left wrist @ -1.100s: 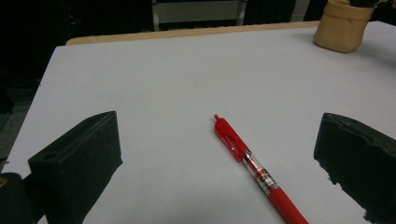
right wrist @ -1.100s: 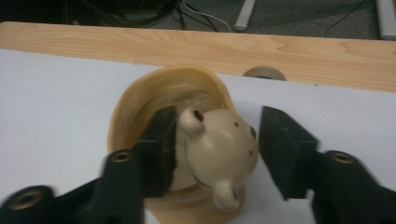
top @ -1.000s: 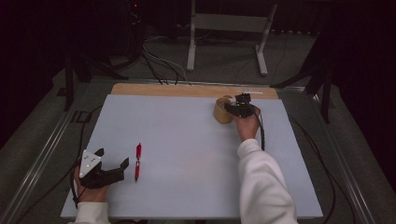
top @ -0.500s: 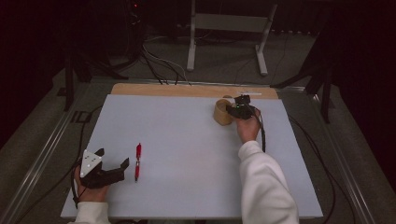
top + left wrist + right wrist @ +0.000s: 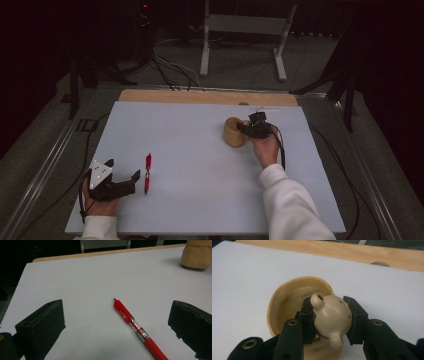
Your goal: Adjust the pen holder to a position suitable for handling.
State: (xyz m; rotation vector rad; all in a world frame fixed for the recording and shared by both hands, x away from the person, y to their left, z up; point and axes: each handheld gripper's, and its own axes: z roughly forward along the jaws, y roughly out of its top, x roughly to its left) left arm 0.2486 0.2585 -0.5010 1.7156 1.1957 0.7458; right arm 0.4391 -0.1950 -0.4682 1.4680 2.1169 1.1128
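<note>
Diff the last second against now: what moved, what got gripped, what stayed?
The right gripper, shut on the bear-shaped knob of the tan holder, dragged it left and toward the person across the white mat; its jaws finished closing early in that second. The left gripper stayed open beside the red pen, which did not move.

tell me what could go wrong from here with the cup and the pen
The right tongs grip only the small rounded knob on the tan cup, so the cup could twist or slip free. The red pen lies between the open left tongs and could roll if one jaw nudges it first.
</note>
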